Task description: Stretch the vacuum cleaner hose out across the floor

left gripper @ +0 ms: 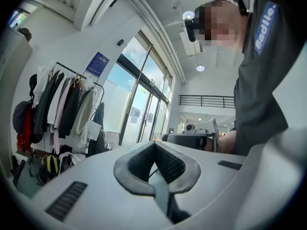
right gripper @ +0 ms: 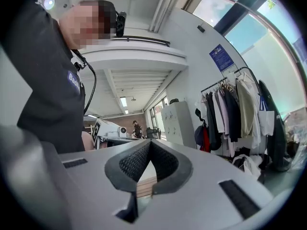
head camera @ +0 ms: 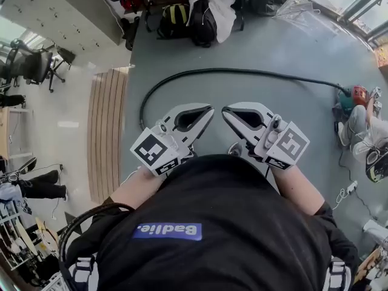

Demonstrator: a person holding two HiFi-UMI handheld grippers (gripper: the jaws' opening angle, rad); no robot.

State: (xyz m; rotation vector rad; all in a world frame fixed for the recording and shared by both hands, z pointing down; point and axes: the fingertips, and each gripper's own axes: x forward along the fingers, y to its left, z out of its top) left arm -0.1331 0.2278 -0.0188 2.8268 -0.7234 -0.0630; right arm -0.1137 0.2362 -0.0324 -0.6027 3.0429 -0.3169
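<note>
Holding both grippers inside the curve of the vacuum cleaner hose, I touch it with neither. The left gripper has its fingers clenched together on nothing. The right gripper is the same, its fingers closed and empty. The hose lies on the grey floor, arcing from just beside the left gripper away and rightwards to a red-and-teal machine at its far end.

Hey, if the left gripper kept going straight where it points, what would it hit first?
Way looks free nearby: the left gripper, shut and empty, aims past the right gripper toward the far glass doors. Depth is unclear.
</note>
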